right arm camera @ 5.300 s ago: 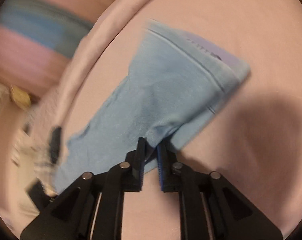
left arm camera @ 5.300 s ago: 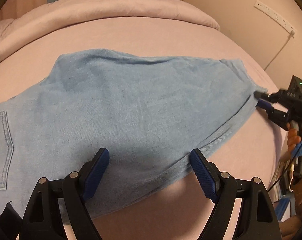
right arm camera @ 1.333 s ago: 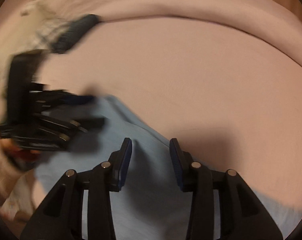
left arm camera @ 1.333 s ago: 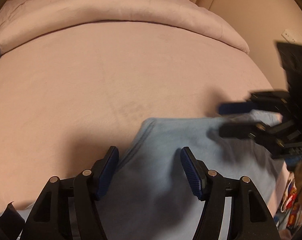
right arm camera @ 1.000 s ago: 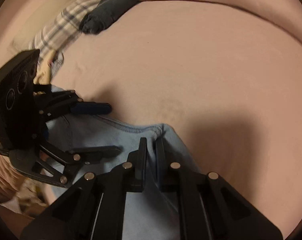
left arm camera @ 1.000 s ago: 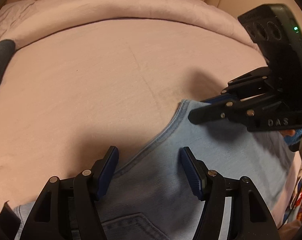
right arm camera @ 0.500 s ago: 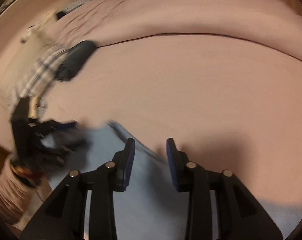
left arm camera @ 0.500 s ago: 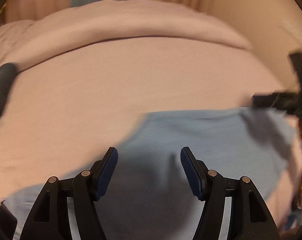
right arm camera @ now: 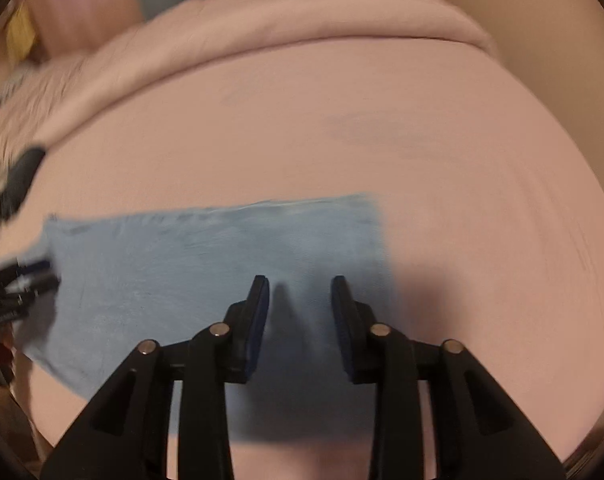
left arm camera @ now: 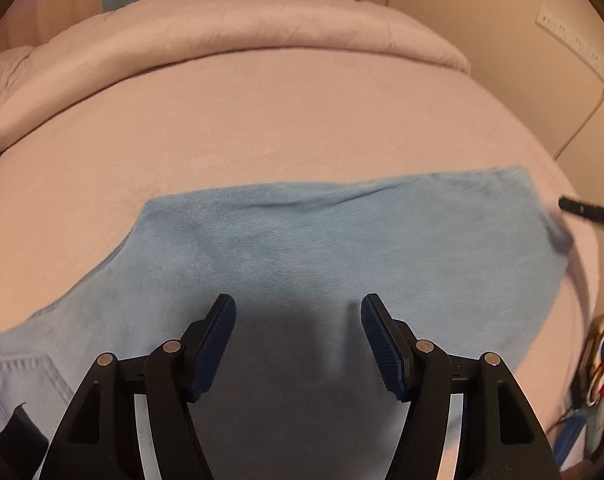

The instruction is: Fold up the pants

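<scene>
The light blue denim pants (left arm camera: 342, 248) lie folded flat on the pink bed sheet (left arm camera: 262, 128), with a back pocket at the lower left edge of the left wrist view. My left gripper (left arm camera: 298, 316) is open and empty just above the pants' near part. In the right wrist view the pants (right arm camera: 206, 264) lie as a blurred rectangle. My right gripper (right arm camera: 300, 294) is open and empty above their right end. The right gripper's tip (left arm camera: 582, 210) shows at the right edge of the left wrist view, and the left gripper (right arm camera: 22, 280) at the left edge of the right wrist view.
A rolled pink duvet (left arm camera: 242, 36) runs along the far side of the bed. A dark rolled item (right arm camera: 22, 180) lies at the bed's left. A wall with a power strip (left arm camera: 574, 44) and cable is on the right. Clutter (left arm camera: 598, 368) sits past the bed's right edge.
The right gripper was shut on the pants' edge a second ago, then opened and let go. Both grippers drew back, so the whole folded pants now show lying flat.
</scene>
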`<state>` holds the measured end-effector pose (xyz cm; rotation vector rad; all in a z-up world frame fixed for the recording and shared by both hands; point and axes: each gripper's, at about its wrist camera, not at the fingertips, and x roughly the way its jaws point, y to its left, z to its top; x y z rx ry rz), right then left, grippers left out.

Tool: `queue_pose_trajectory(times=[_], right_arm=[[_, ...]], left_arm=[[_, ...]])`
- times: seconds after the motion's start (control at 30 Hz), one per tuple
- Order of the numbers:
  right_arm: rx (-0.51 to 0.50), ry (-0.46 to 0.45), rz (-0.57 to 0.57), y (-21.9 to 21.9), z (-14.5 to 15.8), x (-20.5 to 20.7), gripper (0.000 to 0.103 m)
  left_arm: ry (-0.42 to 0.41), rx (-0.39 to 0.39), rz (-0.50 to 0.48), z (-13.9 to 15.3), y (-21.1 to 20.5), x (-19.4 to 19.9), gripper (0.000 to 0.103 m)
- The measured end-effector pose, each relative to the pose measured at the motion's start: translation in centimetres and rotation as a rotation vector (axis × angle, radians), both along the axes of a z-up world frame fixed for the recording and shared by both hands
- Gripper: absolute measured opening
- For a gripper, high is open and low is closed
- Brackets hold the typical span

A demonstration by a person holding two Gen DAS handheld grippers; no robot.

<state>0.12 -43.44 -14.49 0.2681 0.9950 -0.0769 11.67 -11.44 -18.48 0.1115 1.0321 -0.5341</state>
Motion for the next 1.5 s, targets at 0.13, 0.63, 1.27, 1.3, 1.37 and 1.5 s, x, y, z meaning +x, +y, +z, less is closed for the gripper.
queue_pose_trajectory(times=[0.13, 0.63, 1.27, 1.3, 1.37, 1.5], right_arm=[[0.195, -0.046, -0.101, -2.5, -0.3, -4.8, 0.043], [0.522, -0.178, -0.345, -1.1, -6.4, -6.9, 0.043], [0.048, -0.352, 0.038, 10.8, 3.9, -2.8, 0.014], [0.008, -0.35, 0.084, 12.5, 4.1, -2.5, 0.015], [-0.055, -0.349, 0.149, 15.2, 3.8, -2.0, 0.015], [-0.186, -0.331, 0.274, 20.0, 1.7, -1.0, 0.015]], left_arm=[[0.028, -0.136, -0.028, 1.4, -1.1, -1.8, 0.065], [0.164, -0.243, -0.064, -0.3, -7.1, -2.9, 0.065], [0.266, -0.5, 0.03, 1.5, -3.0, -2.6, 0.065], [0.268, -0.541, 0.029, 2.1, -2.5, -2.7, 0.065], [0.279, -0.609, 0.021, 2.9, -1.9, -2.6, 0.073], [0.334, -0.686, 0.01, 2.9, -2.3, -1.7, 0.078]])
